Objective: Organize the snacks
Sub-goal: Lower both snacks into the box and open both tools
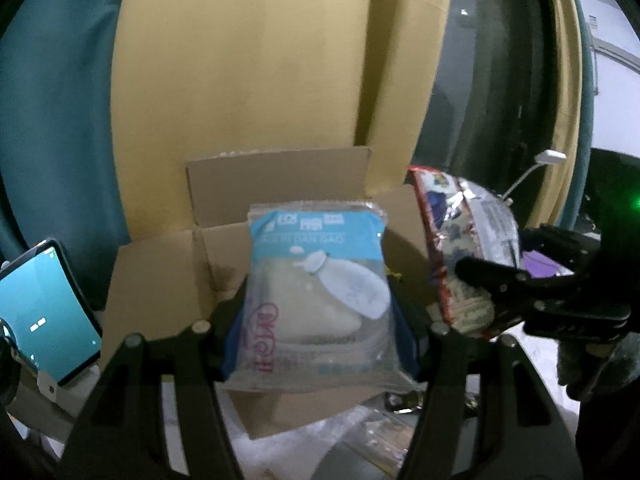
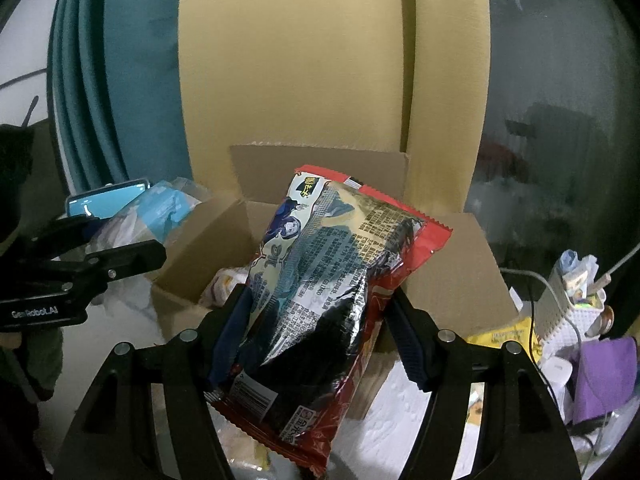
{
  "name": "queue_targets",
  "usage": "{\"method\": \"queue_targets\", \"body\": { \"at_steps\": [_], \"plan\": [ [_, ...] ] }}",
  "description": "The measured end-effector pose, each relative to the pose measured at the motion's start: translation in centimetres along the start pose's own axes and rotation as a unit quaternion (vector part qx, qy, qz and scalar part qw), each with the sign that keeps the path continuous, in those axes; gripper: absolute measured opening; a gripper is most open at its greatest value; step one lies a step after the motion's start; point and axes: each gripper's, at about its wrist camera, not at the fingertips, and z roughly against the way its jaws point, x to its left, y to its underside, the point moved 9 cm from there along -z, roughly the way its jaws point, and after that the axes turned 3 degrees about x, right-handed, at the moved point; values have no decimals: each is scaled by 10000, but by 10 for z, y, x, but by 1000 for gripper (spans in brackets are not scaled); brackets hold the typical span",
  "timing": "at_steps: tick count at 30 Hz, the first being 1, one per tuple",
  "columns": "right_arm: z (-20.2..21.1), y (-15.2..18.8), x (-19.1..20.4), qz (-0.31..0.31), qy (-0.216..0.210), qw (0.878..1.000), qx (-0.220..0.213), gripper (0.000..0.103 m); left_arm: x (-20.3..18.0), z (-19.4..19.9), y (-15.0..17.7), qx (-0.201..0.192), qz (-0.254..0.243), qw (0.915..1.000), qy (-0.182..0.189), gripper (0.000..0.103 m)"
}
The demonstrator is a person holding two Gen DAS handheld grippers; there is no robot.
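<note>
My left gripper (image 1: 318,320) is shut on a clear and light-blue cake packet (image 1: 316,280), held upright just in front of an open cardboard box (image 1: 160,280). My right gripper (image 2: 316,328) is shut on a red and silver snack bag (image 2: 328,288), held over the same box (image 2: 448,280). In the left wrist view the red bag (image 1: 468,240) and the right gripper (image 1: 520,284) are at the right. In the right wrist view the left gripper (image 2: 100,256) and the blue packet (image 2: 168,204) are at the left. A pale snack (image 2: 224,280) lies inside the box.
A phone with a lit teal screen (image 1: 44,312) is mounted at the left. A yellow panel (image 1: 260,60) and teal curtain (image 1: 52,100) stand behind the box. A white basket (image 2: 560,308), purple cloth (image 2: 604,376), a yellow packet (image 2: 504,336) and cables crowd the right. Plastic wrappers (image 1: 360,432) lie on the white table.
</note>
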Motion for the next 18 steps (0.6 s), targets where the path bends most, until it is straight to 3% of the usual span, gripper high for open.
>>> {"method": "queue_targets", "body": {
  "at_steps": [18],
  "plan": [
    [-89,-26,1,146,-173,9994,248,70,63,-74,6,387,517,9976,-242,63]
  ]
}}
